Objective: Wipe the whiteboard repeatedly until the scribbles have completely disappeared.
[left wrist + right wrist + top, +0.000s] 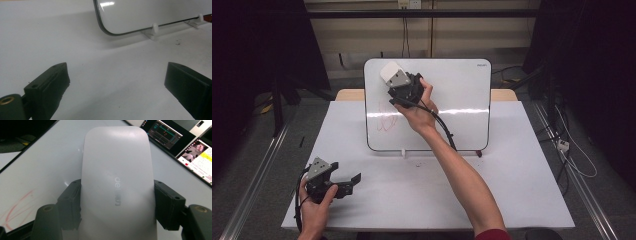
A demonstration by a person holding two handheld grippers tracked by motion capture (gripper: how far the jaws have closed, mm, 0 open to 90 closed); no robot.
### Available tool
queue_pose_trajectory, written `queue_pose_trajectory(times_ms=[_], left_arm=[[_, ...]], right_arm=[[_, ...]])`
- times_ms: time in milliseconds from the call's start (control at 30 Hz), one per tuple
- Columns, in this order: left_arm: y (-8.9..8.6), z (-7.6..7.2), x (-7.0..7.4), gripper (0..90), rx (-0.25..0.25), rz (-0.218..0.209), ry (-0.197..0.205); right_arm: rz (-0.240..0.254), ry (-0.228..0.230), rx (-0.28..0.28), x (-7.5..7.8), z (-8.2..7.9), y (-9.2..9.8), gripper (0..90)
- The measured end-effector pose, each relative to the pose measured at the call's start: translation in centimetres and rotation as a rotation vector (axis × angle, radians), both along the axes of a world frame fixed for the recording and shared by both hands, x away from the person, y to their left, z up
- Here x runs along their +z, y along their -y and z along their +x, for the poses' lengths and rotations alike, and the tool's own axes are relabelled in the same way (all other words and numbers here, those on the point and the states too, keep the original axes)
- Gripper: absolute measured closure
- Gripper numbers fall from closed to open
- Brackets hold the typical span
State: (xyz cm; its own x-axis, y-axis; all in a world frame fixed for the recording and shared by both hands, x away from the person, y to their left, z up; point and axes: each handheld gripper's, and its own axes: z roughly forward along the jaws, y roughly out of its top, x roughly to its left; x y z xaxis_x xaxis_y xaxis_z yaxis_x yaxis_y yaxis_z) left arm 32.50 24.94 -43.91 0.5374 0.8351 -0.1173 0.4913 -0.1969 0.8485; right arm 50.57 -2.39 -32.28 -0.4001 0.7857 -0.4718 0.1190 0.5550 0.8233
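I have the right gripper (393,75) up at the whiteboard (452,90), its jaws clamped on the two long sides of a white eraser (117,182), which sits near the board's upper left corner. The wiping looks barely begun to me: a red scribble (384,121) remains on the lower left of the board, below the eraser, so the main job is left. From the right gripper view I cannot quite tell whether the eraser's face touches the board or hovers just off it. My left gripper (343,183) rests on the table (522,200) at the near left, jaws spread wide with nothing between them.
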Motion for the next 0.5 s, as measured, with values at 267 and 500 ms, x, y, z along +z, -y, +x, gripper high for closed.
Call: queue_pose_trajectory(times_ms=[267,500], left_arm=[[0.0,-0.1,0.1,5.5,0.002,0.003,0.003],[0.0,0.0,0.2,5.5,0.007,0.005,0.012]], right_arm=[[-0.015,-0.009,-0.005,-0.6,-0.5,-0.3,31.6],[-0.052,-0.01,0.036,-2.1,-1.7,-1.2,31.6]])
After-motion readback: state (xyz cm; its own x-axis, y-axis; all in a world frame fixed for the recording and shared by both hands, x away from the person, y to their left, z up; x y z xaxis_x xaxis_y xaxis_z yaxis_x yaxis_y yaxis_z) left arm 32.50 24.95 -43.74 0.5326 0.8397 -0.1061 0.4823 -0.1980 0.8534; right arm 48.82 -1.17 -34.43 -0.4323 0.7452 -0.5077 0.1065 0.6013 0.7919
